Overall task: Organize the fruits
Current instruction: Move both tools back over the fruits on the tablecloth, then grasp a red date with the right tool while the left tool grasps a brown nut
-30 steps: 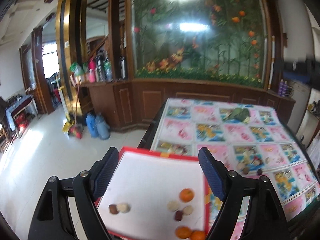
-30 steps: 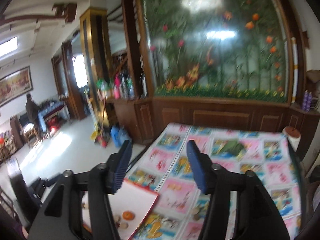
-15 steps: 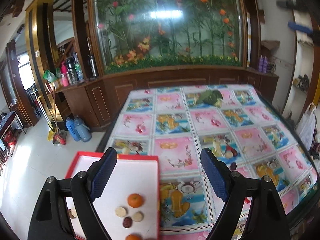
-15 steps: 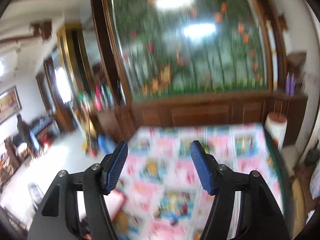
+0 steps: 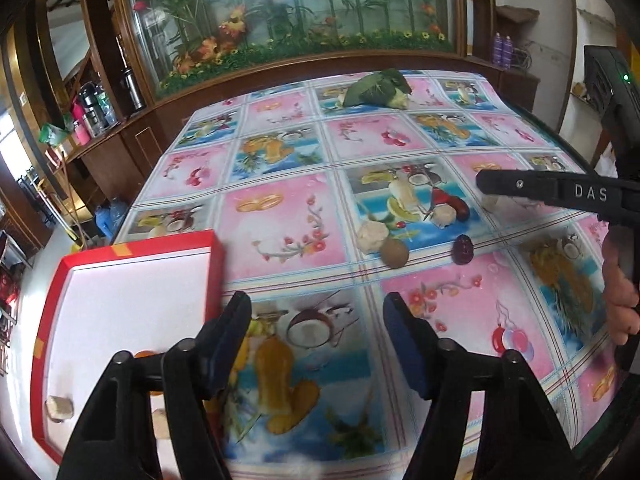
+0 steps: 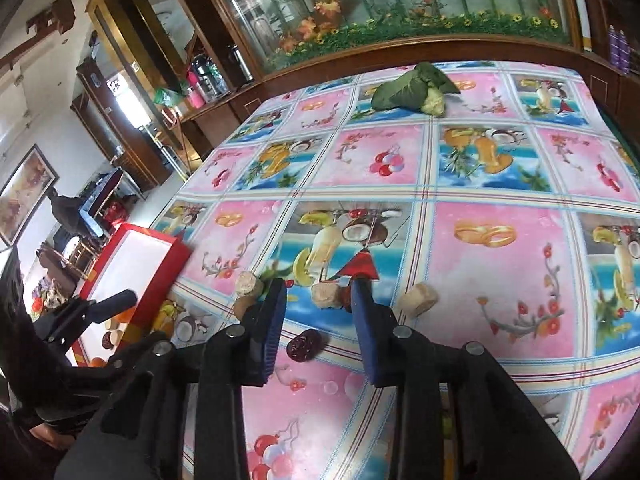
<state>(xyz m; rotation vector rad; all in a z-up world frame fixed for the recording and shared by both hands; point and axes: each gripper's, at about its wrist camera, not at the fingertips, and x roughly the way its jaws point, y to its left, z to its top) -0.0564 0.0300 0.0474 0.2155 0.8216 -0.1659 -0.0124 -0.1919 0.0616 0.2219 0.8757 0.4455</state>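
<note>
Loose fruits lie mid-table on the fruit-print cloth: a pale lump [image 5: 372, 236], a brown round one [image 5: 394, 253], a dark red date [image 5: 463, 250] and another pale lump [image 5: 445, 214]. My left gripper [image 5: 316, 314] hovers open and empty just short of them, beside the red tray [image 5: 136, 248]. That tray holds a pale piece [image 5: 59, 407] and a partly hidden orange [image 5: 144, 355]. My right gripper [image 6: 320, 304] is open low over the cloth. A pale lump [image 6: 325, 295] sits at its fingertips and the date [image 6: 304, 346] lies between its fingers.
A green leafy vegetable [image 5: 378, 88] lies at the far side of the table. Another pale piece [image 6: 420, 298] rests right of the right gripper. A wooden cabinet with a glass flower panel [image 5: 304, 8] stands behind. The table edge runs along the left, by the tray.
Both views have tipped down onto the table. My left gripper has shifted right, off the tray and toward the loose fruits. My right gripper has dropped to the fruits.
</note>
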